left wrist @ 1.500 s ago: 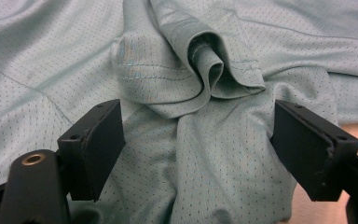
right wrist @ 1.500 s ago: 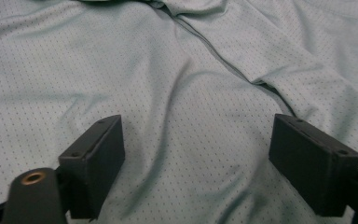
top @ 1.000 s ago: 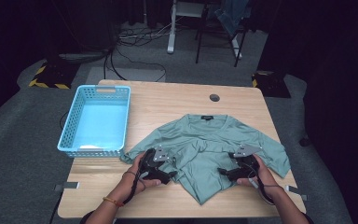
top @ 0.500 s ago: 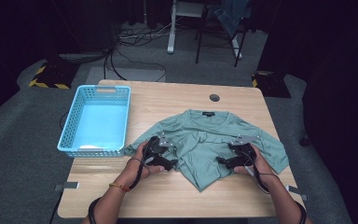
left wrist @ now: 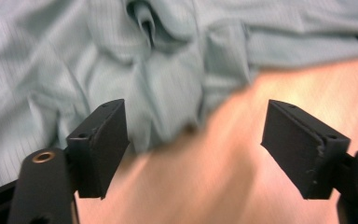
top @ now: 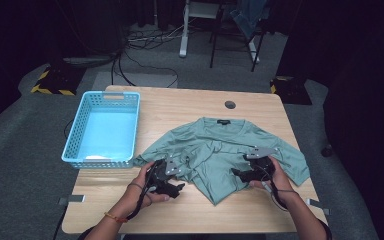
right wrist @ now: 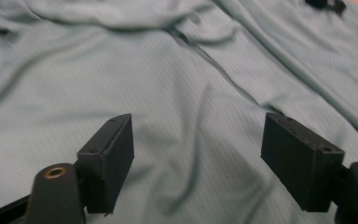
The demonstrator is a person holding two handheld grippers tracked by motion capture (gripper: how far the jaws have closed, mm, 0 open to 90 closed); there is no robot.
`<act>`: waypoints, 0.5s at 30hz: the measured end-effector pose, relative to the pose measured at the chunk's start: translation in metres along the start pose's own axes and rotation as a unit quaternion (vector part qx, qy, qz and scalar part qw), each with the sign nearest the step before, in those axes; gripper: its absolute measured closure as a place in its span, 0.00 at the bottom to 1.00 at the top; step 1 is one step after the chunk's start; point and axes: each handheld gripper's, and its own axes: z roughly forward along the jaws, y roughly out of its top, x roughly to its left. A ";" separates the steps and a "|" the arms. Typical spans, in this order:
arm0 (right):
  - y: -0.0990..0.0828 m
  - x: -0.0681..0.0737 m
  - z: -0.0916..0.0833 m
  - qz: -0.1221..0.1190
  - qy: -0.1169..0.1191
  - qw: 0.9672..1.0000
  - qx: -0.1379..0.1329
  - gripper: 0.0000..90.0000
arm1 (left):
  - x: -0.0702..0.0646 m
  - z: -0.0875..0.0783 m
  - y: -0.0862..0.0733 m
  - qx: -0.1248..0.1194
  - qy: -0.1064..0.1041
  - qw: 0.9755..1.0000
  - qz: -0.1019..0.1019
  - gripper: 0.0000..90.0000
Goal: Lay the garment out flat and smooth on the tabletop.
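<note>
While closing, both tongs:
Left tongs (left wrist: 193,149): released, just narrowing, desk (top: 190,105) edge-side.
Right tongs (right wrist: 198,158): released, just narrowing over shirt (top: 220,145).
Risk: bunched fabric, uneven fold.

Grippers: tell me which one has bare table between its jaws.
The left gripper: wood shows between its open jaws beside the shirt edge; the right gripper has cloth.

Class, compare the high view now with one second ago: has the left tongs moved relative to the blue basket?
Cannot tell: the left tongs sits near the shirt's lower-left edge, right of the blue basket, much as before; any shift is slight.
</note>
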 end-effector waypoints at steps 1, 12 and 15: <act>0.003 0.003 -0.001 -0.003 0.003 1.000 -0.005 0.32 | -0.001 -0.001 -0.005 0.005 -0.006 1.000 -0.006 0.26; 0.066 0.059 0.028 -0.067 0.056 0.996 -0.037 0.46 | -0.004 -0.013 -0.043 -0.009 -0.022 0.999 -0.021 0.25; 0.081 0.070 0.039 -0.083 0.061 0.994 -0.029 0.46 | -0.004 -0.013 -0.051 -0.038 -0.023 0.999 -0.021 0.25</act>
